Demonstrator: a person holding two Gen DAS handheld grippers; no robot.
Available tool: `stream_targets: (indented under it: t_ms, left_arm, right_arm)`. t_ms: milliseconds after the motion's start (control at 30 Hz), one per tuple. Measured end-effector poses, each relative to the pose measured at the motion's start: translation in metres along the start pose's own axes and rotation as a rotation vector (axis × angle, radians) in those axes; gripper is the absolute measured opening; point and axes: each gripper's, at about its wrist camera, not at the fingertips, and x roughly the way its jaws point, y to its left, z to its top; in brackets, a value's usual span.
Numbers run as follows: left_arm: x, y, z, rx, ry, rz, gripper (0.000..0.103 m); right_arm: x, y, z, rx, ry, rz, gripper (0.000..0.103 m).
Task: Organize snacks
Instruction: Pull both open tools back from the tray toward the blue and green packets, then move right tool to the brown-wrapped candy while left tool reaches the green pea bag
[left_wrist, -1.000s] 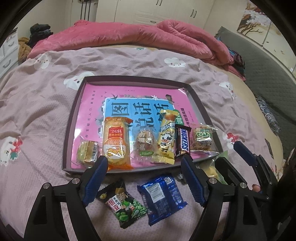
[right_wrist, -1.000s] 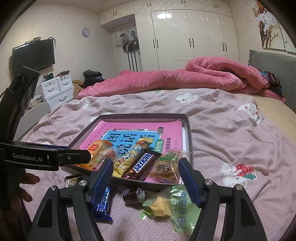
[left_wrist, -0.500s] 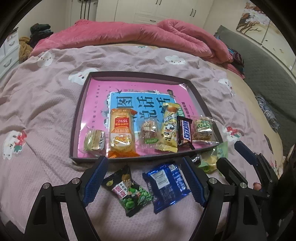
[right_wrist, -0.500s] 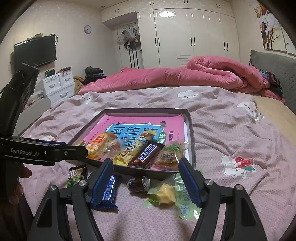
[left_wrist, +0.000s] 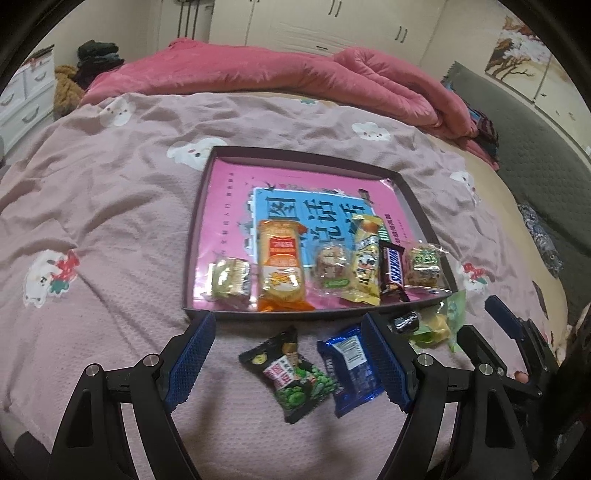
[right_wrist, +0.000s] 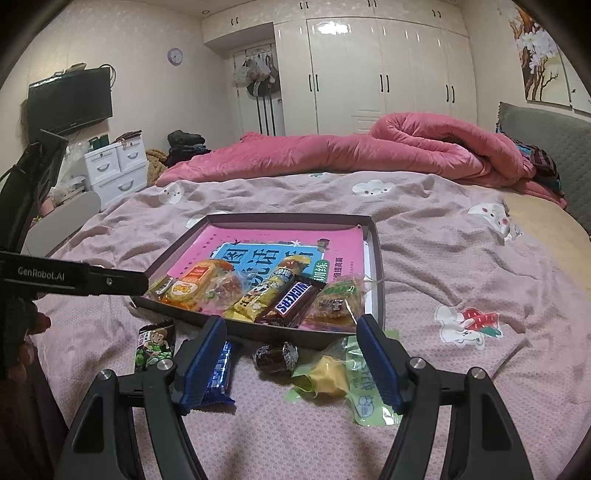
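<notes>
A dark-rimmed tray (left_wrist: 192, 258) (right_wrist: 380, 280) lies on the bed, lined with a pink book. Along its near edge sit several snacks, among them an orange packet (left_wrist: 281, 266) and a Snickers bar (left_wrist: 392, 271) (right_wrist: 293, 299). On the bedspread in front lie a green pea packet (left_wrist: 295, 373) (right_wrist: 155, 343), a blue packet (left_wrist: 351, 365) (right_wrist: 219, 369), a dark wrapped candy (left_wrist: 405, 320) (right_wrist: 275, 356) and a green-yellow packet (left_wrist: 439, 325) (right_wrist: 332, 376). My left gripper (left_wrist: 286, 356) hangs open above the pea and blue packets. My right gripper (right_wrist: 291, 360) hangs open above the candy and green-yellow packet.
A rolled pink quilt (right_wrist: 388, 155) lies across the far side of the bed. White drawers (right_wrist: 114, 170) and a wall television (right_wrist: 70, 99) stand to the left, wardrobes (right_wrist: 369, 74) behind. A grey headboard (left_wrist: 535, 147) runs along the right. A hand (right_wrist: 22, 332) holds the left gripper.
The left gripper has drawn back and shifted left, so the tray looks smaller and sits further right; the loose packets now lie further from its fingers. The right gripper has pulled back only slightly.
</notes>
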Motion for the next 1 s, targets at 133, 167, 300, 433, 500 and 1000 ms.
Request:
stream_targets:
  t_ms: [133,167,300,433,500,1000]
  left_arm:
    - [-0.003,0.006,-0.003,-0.005,0.003,0.010,0.082]
    - [-0.002,0.006,-0.003,-0.005,0.004,0.014,0.082]
    - [-0.001,0.009,-0.007,-0.006,0.017,0.023,0.082]
    - [0.000,0.010,-0.013,0.003,0.032,0.029,0.082]
    - [0.002,0.011,-0.016,0.004,0.043,0.032,0.082]
    - [0.021,0.006,-0.033,0.013,0.113,0.036,0.082]
  right_arm:
    - [-0.003,0.004,-0.001,-0.019,-0.001,0.002,0.072]
    - [-0.003,0.005,-0.001,-0.023,-0.001,0.003,0.072]
    - [-0.003,0.009,-0.002,-0.039,0.003,0.011,0.072]
    - [-0.002,0.013,-0.003,-0.055,0.010,0.024,0.072]
    - [0.000,0.014,-0.004,-0.064,0.017,0.030,0.072]
    - [0.008,0.021,-0.010,-0.095,0.052,0.048,0.072]
